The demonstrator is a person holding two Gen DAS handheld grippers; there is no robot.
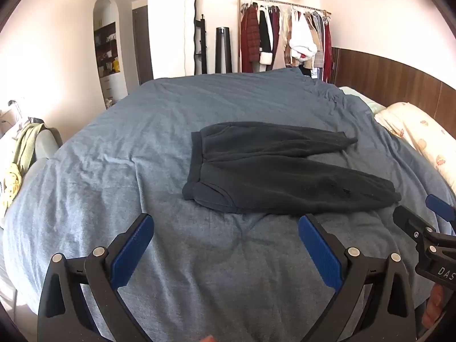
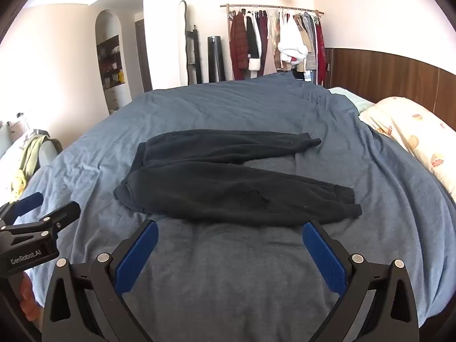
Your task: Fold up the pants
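Black sweatpants (image 1: 273, 168) lie flat on the blue bedspread (image 1: 128, 171), waistband to the left, both legs spread apart and pointing right. They also show in the right wrist view (image 2: 228, 182). My left gripper (image 1: 226, 228) is open and empty, hovering short of the near edge of the pants. My right gripper (image 2: 230, 232) is open and empty, also just short of the near leg. The right gripper shows at the right edge of the left wrist view (image 1: 421, 216), and the left gripper at the left edge of the right wrist view (image 2: 42, 213).
A floral pillow (image 2: 413, 136) lies at the bed's right by a wooden headboard (image 2: 384, 71). A clothes rack (image 2: 276, 40) stands behind the bed. Clothes lie piled on a chair (image 1: 25, 148) at the left.
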